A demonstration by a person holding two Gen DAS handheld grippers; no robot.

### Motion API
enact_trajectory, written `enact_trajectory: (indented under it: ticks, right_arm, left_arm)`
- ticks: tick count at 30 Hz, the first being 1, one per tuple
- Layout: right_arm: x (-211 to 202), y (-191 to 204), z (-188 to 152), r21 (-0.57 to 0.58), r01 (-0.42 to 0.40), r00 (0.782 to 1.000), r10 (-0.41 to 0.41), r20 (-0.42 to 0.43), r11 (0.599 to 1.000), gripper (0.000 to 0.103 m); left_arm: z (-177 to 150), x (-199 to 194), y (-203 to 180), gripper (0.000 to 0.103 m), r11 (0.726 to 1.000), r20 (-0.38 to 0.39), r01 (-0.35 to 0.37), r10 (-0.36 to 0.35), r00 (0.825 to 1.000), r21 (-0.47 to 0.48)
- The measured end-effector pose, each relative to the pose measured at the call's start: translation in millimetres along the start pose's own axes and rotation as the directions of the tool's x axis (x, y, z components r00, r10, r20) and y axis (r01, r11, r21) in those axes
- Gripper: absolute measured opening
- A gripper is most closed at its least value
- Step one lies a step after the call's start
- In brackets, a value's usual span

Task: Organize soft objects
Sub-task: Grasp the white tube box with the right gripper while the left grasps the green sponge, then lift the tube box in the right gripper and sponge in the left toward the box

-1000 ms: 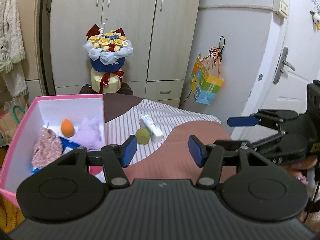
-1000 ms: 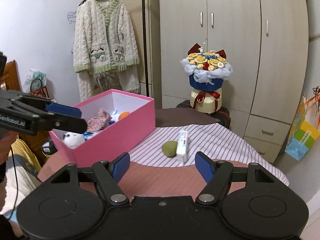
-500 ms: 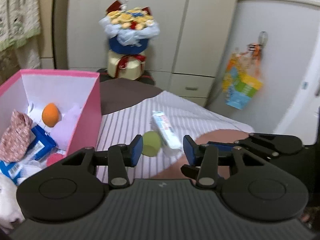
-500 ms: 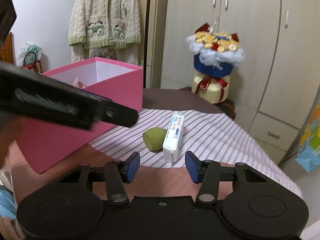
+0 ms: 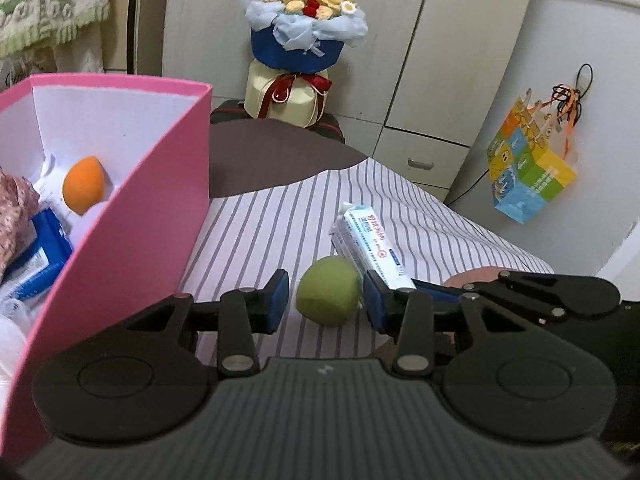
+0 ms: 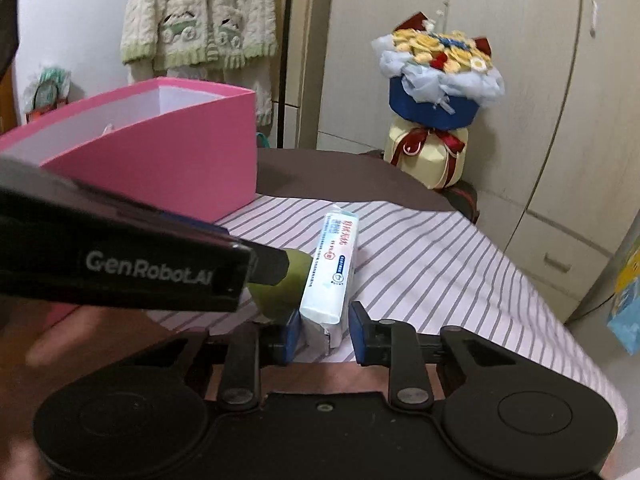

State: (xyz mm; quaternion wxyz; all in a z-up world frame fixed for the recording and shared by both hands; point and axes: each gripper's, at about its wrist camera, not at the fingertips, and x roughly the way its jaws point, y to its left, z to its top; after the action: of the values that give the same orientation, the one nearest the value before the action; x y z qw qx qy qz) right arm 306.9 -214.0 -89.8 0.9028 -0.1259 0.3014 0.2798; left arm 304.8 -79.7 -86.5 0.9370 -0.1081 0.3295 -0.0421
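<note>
A green sponge ball (image 5: 328,295) lies on the striped bedcover, and my left gripper (image 5: 325,300) is open around it with small gaps on both sides. A white tissue pack (image 5: 371,244) lies right beside the ball. My right gripper (image 6: 323,334) is open around the near end of the tissue pack (image 6: 332,276), its fingers not pressing it. The ball (image 6: 285,288) shows in the right wrist view, partly hidden by the left gripper's body. A pink box (image 5: 132,216) on the left holds an orange sponge (image 5: 83,185) and other soft items.
A flower bouquet (image 5: 302,36) stands behind the bed in front of a wardrobe. A colourful bag (image 5: 528,178) hangs on the right wall. A knitted cardigan (image 6: 200,16) hangs at the back left. The bed's edge falls off to the right.
Both grippers have moved forward and down. The left now straddles the green ball and the right straddles the tissue pack. Both jaws have narrowed.
</note>
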Motion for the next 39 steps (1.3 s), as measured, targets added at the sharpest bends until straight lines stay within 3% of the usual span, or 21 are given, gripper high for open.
enact_trajectory:
  ticks: [4, 11, 15, 16, 20, 39]
  right_arm:
    - [5, -7, 0, 0.028, -0.029, 1.000, 0.029, 0.004, 0.999, 0.029]
    - [20, -7, 1, -0.018, -0.022, 1.000, 0.023, 0.005, 1.000, 0.029]
    - [26, -15, -1, 0.015, -0.021, 1.000, 0.021, 0.020, 1.000, 0.029]
    - [26, -17, -1, 0.029, -0.027, 0.999, 0.027, 0.024, 0.999, 0.025]
    - [26, -18, -2, 0.044, -0.021, 0.999, 0.019, 0.026, 0.999, 0.023]
    - [-22, -16, -17, 0.212, 0.056, 0.998, -0.058, 0.005, 0.976, 0.023]
  left_arm:
    - [-2, 7, 0, 0.040, 0.999, -0.020, 0.030, -0.030, 0.999, -0.014]
    - [-3, 16, 0, 0.040, 1.000, -0.013, 0.006, -0.007, 1.000, -0.019]
    - [-2, 21, 2, 0.040, 0.999, -0.003, -0.005, 0.005, 1.000, -0.034]
    - [-2, 22, 3, 0.040, 0.999, -0.001, -0.005, 0.005, 1.000, -0.037]
    - [-2, 20, 3, 0.035, 1.000, 0.011, -0.004, 0.004, 1.000, -0.029]
    - [-18, -18, -2, 0.033, 0.999, 0.046, 0.046, -0.045, 0.998, -0.010]
